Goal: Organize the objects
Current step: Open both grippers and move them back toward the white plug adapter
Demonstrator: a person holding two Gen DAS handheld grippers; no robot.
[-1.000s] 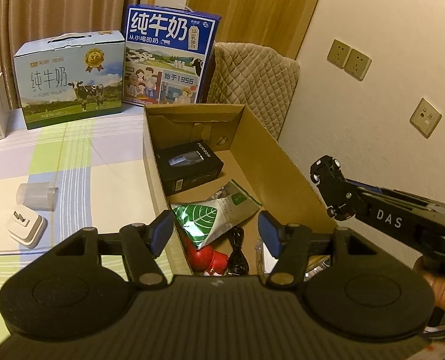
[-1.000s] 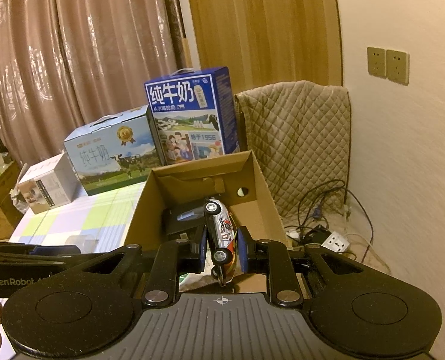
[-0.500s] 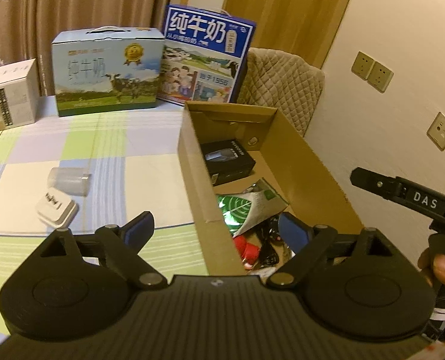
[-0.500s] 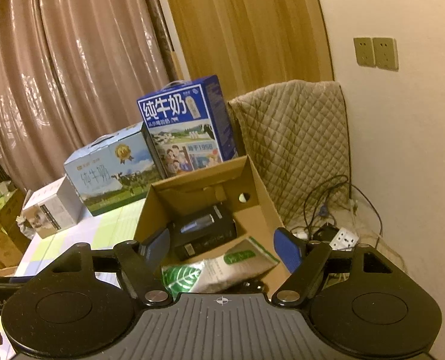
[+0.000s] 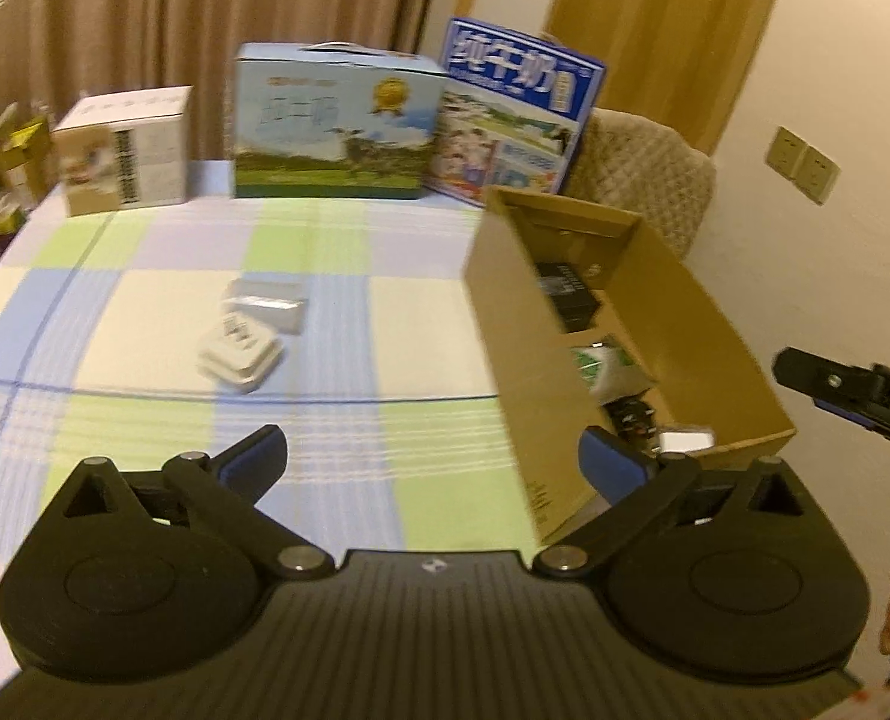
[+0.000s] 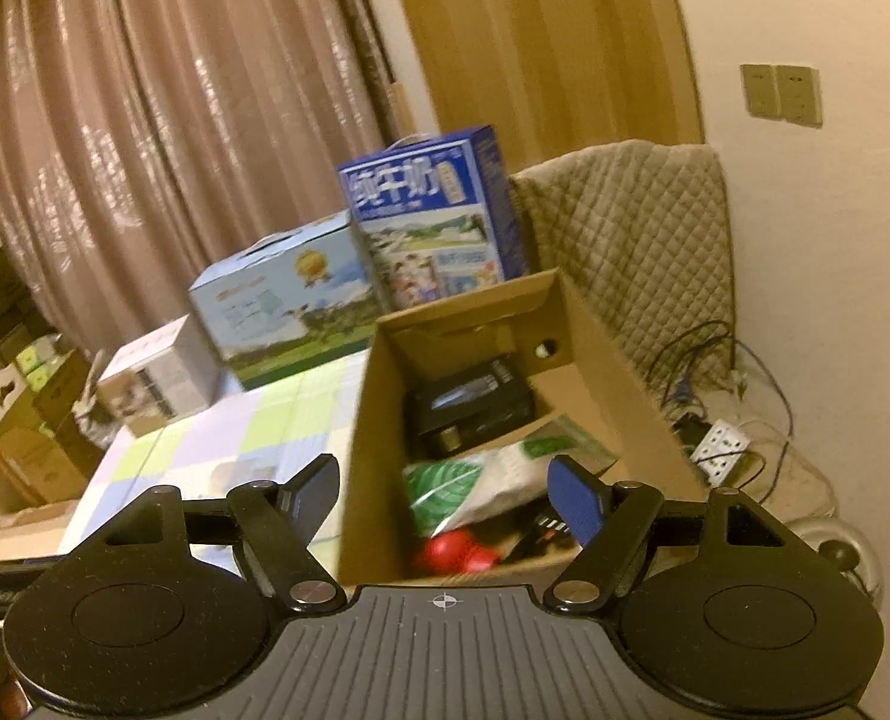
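An open cardboard box point(image 5: 505, 324) point(image 6: 601, 348) stands at the table's right edge, holding a black box point(image 6: 475, 402), a green-and-white pouch point(image 6: 481, 480), a red item point(image 6: 454, 558) and dark small things. On the checked cloth lie a white charger plug point(image 5: 238, 354) and a clear plastic cup point(image 5: 268, 303) on its side. My left gripper point(image 5: 433, 465) is open and empty over the cloth, left of the box. My right gripper point(image 6: 445, 495) is open and empty above the box's near end. The toy car cannot be made out in the blur.
Two milk cartons point(image 5: 337, 126) point(image 5: 517, 114) and a white box point(image 5: 124, 150) line the table's far edge. A quilted chair back point(image 6: 631, 240) stands behind the cardboard box. Cables and a power strip point(image 6: 721, 441) lie on the floor by the wall.
The right gripper opened and the toy car left it over the box. The left gripper opened wider and swung left toward the charger and the cup.
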